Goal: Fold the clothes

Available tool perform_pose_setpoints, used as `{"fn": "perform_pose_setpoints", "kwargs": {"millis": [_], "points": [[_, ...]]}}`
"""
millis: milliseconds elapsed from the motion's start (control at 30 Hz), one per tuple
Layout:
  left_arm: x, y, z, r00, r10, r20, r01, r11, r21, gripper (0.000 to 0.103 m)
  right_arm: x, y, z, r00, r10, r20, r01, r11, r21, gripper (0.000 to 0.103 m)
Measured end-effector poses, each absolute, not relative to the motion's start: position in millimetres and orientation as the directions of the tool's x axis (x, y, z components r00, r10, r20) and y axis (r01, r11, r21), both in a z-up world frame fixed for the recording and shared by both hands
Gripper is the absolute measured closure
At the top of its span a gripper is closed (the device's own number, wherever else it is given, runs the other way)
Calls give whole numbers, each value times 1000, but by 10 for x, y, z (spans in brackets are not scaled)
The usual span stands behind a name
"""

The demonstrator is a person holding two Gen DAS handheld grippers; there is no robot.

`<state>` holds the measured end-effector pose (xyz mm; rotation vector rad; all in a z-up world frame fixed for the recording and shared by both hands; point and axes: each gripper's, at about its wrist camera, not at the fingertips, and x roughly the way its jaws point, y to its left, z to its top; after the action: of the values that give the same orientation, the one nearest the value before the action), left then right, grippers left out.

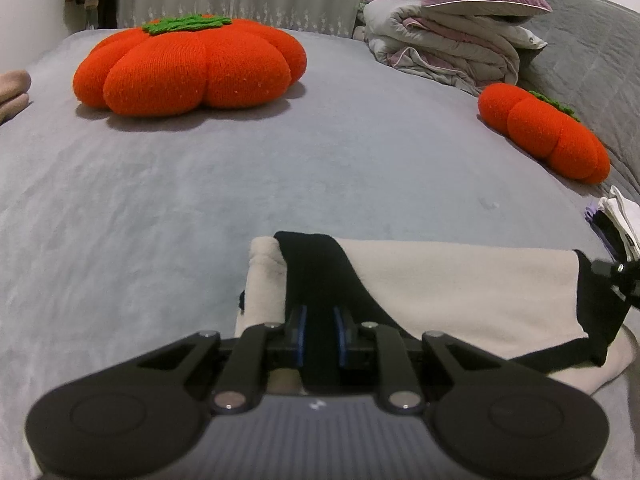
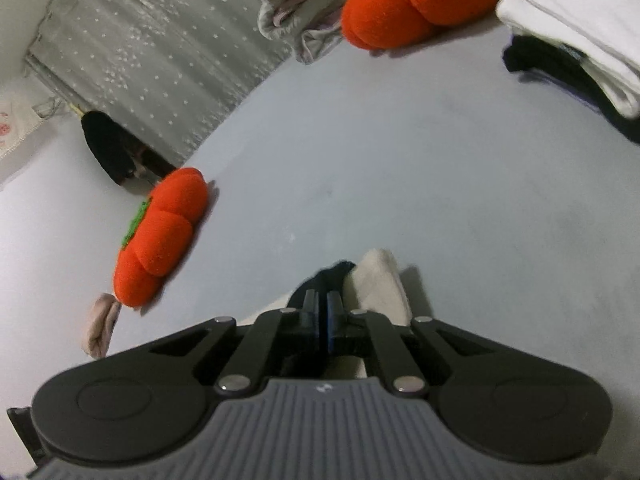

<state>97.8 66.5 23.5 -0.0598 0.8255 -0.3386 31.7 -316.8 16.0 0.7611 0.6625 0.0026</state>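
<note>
The left gripper (image 1: 320, 330) and right gripper (image 2: 323, 314) each have their fingers pinched together on cloth.

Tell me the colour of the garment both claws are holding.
Cream garment with black trim, clearest in the left wrist view.

No words, brands or numbers can be read in either view. The only sign is a small white mark, too small and blurred to make out, on the ribbed grey body of the left gripper (image 1: 319, 334), and one like it on the right gripper (image 2: 323, 322). A pale cloth (image 2: 10, 126) at the left edge of the right wrist view bears faint pink print, too blurred to read.
</note>
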Motion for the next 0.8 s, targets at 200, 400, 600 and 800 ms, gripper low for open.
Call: {"fn": "perform_pose_setpoints", "kwargs": {"millis": [200, 400, 600, 800], "points": [[993, 709, 253, 619, -333, -711, 258, 942, -217, 88, 405, -3004, 102, 782, 185, -596, 201, 830, 521, 98], [1043, 922, 314, 621, -371, -691, 197, 926, -321, 88, 405, -2894, 151, 783, 141, -605, 166, 892, 421, 95], [1099, 918, 286, 640, -370, -674, 186, 925, -331, 87, 356, -2888, 265, 806, 129, -578, 144, 904, 402, 87], [1158, 856, 214, 648, -376, -663, 194, 922, -334, 87, 394, -3271, -47, 799, 211, -563, 269, 713, 648, 93]]}}
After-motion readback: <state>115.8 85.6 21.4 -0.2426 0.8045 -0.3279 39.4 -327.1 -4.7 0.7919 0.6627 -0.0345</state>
